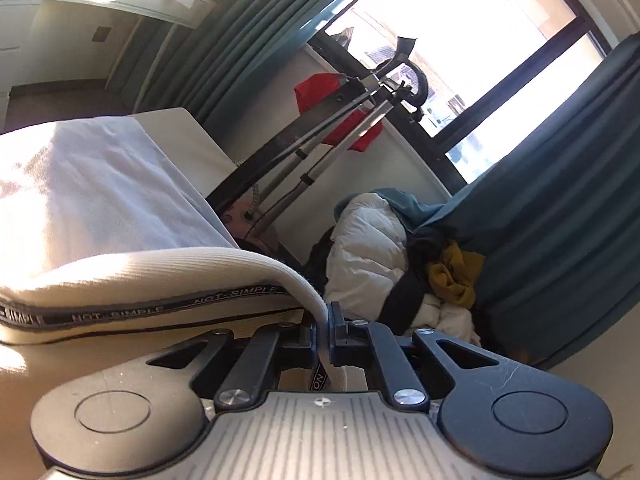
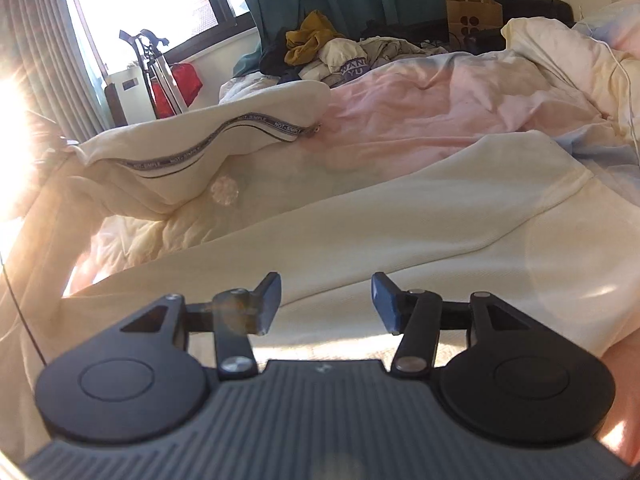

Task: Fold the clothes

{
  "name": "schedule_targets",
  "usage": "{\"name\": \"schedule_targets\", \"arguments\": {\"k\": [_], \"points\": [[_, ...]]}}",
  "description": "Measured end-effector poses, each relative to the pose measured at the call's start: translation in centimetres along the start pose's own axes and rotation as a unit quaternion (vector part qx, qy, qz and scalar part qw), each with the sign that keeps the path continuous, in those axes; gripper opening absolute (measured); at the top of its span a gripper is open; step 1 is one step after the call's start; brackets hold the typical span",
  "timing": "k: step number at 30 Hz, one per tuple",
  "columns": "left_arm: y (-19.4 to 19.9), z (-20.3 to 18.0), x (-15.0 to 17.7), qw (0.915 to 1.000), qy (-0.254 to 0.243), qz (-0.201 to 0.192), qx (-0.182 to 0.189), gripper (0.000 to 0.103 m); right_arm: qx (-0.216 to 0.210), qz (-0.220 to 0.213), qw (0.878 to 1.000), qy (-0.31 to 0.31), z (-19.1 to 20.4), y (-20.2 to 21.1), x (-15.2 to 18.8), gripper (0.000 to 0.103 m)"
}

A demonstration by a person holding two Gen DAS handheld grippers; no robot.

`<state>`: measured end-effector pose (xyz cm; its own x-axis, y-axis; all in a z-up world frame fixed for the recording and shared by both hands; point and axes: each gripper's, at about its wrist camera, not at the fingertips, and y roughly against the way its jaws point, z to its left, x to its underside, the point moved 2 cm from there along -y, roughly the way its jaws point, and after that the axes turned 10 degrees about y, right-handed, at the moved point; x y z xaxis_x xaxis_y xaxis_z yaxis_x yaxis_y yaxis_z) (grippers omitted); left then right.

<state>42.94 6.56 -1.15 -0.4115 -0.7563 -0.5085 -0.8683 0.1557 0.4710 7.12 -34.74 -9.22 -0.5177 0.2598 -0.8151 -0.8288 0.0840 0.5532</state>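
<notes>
Pinching cream garment (image 1: pixel 132 276) hem, L tongs (image 1: pixel 323 334); only R view shows R tongs (image 2: pixel 325 302) agape.

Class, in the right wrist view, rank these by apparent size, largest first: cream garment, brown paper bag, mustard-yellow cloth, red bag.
1. Cream garment, nearest the camera.
2-4. Brown paper bag, mustard-yellow cloth, red bag: look alike, distance makes ranking unsure.

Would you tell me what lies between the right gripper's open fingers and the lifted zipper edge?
Right wrist view: cream jacket fabric, then quilted bedding, before the zipper edge.
</notes>
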Motion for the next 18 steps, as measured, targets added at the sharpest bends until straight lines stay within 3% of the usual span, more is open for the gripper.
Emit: {"name": "schedule_targets", "arguments": {"k": [1, 5, 10, 13, 15, 18], "points": [[-1.3, 0.6, -0.4, 0.9998, -0.004, -0.007, -0.017, 0.005, 0.001, -0.004, 1.0, 0.005, 0.1, -0.5, 0.0, 0.054], [-7.0, 2.9, -0.4, 0.9965, -0.039, 0.035, -0.065, 0.005, -0.009, -0.021, 1.0, 0.017, 0.7, -2.3, -0.1, 0.054], [-6.1, 3.2, 0.6, 0.9955, -0.072, 0.043, -0.044, 0.008, -0.014, -0.026, 0.999, 0.032, 1.3, -4.0, 0.0, 0.054], [-5.4, 3.3, 1.2, 0.9943, -0.091, 0.047, -0.029, 0.026, -0.016, -0.03, 0.999, 0.036, 1.5, -4.1, -0.1, 0.054], [-4.9, 3.4, 1.6, 0.9931, -0.104, 0.049, -0.019, 0.049, -0.017, -0.036, 0.998, 0.042, 1.7, -3.7, -0.2, 0.054], [-1.6, 2.0, 2.9, 0.9894, -0.134, 0.055, -0.014, 0.057, -0.02, -0.049, 0.997, 0.053, 2.0, -3.0, -0.4, 0.054]]}}
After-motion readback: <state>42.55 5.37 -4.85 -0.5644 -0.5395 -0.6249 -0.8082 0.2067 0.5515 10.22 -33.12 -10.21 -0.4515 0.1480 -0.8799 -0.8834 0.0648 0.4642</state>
